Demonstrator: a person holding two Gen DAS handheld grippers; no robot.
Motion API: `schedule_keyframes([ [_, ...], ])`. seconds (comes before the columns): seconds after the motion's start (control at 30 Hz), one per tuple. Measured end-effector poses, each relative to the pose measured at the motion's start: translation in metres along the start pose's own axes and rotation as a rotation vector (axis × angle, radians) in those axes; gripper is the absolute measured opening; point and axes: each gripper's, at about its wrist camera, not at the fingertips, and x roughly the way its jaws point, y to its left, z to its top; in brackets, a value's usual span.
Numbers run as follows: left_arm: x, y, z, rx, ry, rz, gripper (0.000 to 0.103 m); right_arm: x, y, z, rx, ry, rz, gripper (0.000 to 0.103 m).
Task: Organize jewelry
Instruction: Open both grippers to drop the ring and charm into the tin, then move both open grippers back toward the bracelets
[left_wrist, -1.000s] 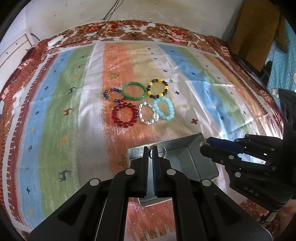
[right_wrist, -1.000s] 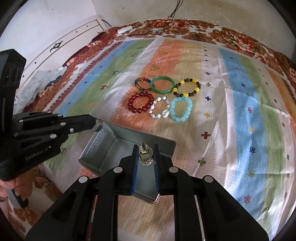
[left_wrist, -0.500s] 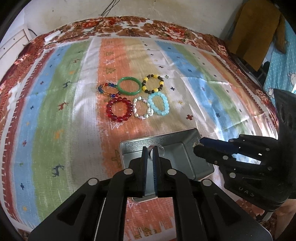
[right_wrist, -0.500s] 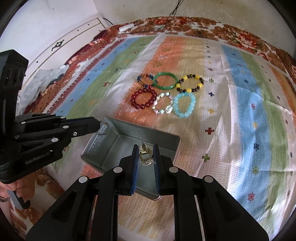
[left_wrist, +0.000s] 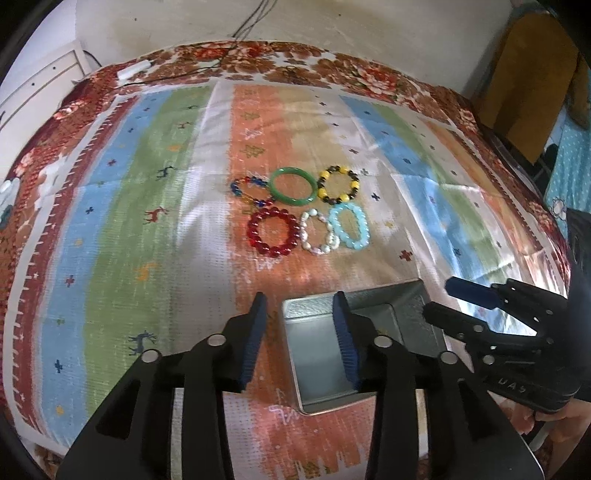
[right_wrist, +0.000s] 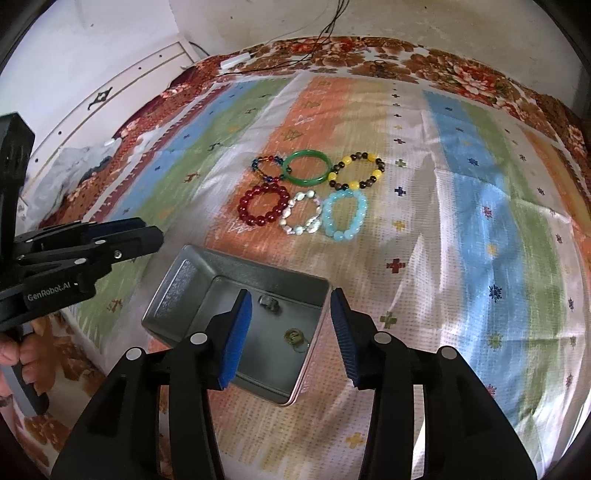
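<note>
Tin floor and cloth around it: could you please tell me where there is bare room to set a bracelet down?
The tin floor is bare left of its two small pieces. Cloth is bare between tin and bracelets, and right of them. The bracelets are crowded together.

The scene is viewed from two fisheye cameras, each looking forward and downward along its own spread fingers over a bed covered by a striped, patterned cloth (left_wrist: 155, 229). The left wrist view is set close above the left part of an open grey metal tin (left_wrist: 325, 354), facing the far wall. The right wrist view is set just above the tin's right part (right_wrist: 207, 273). Both views share the tin, a cluster of beaded bracelets (left_wrist: 303, 210) (right_wrist: 310, 195) beyond it, and each other's gripper at the frame edge.
</note>
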Motion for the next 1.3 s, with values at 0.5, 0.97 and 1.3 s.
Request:
schedule_keyframes([
  [0.5,0.012,0.021,0.019,-0.028,0.004,0.065,0.049,0.001,-0.03,0.016,0.091,-0.053,-0.022,0.051],
  [0.97,0.037,0.028,0.04,0.016,0.038,0.146,0.057,0.024,-0.044,0.036,0.112,-0.039,-0.047,0.051],
  [1.3,0.055,0.029,0.044,0.028,0.066,0.164,0.057,0.033,-0.05,0.047,0.111,-0.032,-0.07,0.055],
])
